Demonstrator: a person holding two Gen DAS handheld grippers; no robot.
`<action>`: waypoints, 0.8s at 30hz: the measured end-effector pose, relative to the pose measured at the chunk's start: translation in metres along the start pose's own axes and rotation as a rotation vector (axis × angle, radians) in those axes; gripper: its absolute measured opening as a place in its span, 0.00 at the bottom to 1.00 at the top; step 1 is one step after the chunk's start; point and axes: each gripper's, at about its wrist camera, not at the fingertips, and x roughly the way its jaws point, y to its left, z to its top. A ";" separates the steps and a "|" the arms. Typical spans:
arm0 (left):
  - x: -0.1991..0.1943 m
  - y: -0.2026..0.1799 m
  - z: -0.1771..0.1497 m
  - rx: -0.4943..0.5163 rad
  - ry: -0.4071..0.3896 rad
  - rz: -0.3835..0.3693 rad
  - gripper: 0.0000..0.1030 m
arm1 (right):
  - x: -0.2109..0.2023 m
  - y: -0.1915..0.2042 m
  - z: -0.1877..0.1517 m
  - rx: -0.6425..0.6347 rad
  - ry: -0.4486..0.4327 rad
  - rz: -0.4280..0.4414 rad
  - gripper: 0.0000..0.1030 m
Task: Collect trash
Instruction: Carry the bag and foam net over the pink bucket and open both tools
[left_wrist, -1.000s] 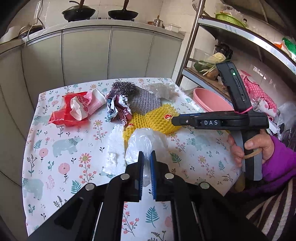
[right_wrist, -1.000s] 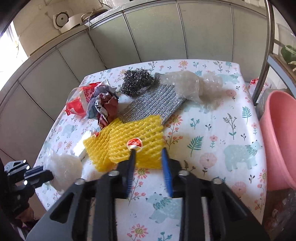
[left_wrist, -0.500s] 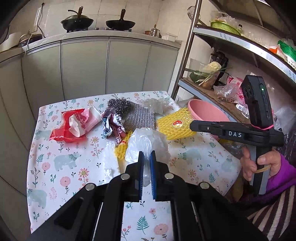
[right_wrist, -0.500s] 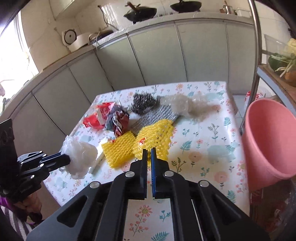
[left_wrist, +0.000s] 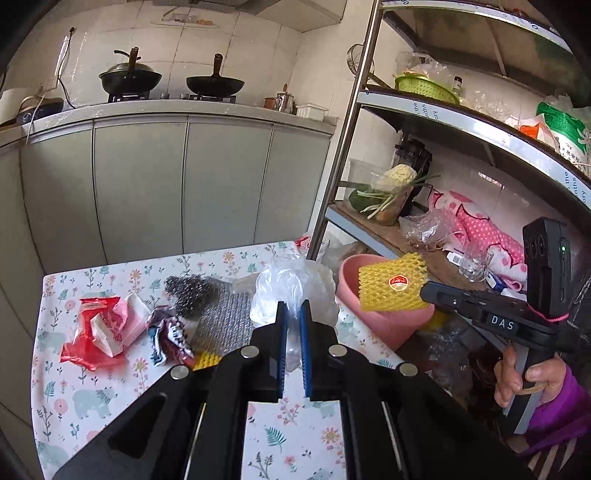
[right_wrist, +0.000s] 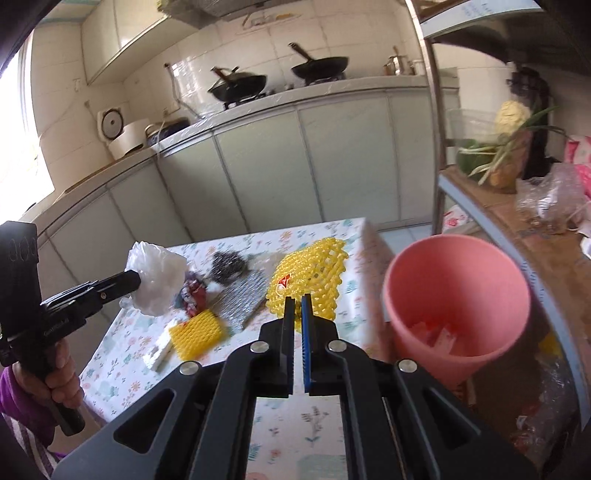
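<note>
My left gripper (left_wrist: 290, 310) is shut on a clear plastic bag (left_wrist: 291, 288) and holds it up above the table; the bag also shows in the right wrist view (right_wrist: 157, 277). My right gripper (right_wrist: 297, 301) is shut on a yellow foam fruit net (right_wrist: 310, 273) and holds it in the air by the pink bin (right_wrist: 456, 291). In the left wrist view the net (left_wrist: 391, 288) hangs in front of the bin (left_wrist: 391, 321). On the floral tablecloth (left_wrist: 110, 384) lie a red wrapper (left_wrist: 99, 328), a crumpled foil wrapper (left_wrist: 170, 338), a steel scourer (left_wrist: 190, 291) and a silver mesh cloth (left_wrist: 221, 325).
A second yellow foam net (right_wrist: 197, 332) and a white foam strip (right_wrist: 159, 350) lie near the table's front. A metal shelf rack (left_wrist: 343, 155) stands right of the table, behind the bin. Grey kitchen cabinets (left_wrist: 184, 184) run along the back.
Both grippers have risen and swung right toward the pink bin. The right gripper closed on the yellow net and lifted it off the table. The left still holds the bag.
</note>
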 end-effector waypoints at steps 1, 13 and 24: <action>0.004 -0.002 0.004 0.000 -0.003 -0.008 0.06 | -0.004 -0.006 0.002 0.008 -0.012 -0.014 0.04; 0.068 -0.064 0.041 0.058 -0.009 -0.144 0.06 | -0.028 -0.067 0.009 0.095 -0.092 -0.179 0.04; 0.148 -0.115 0.047 0.080 0.048 -0.218 0.06 | -0.013 -0.104 0.004 0.158 -0.061 -0.281 0.04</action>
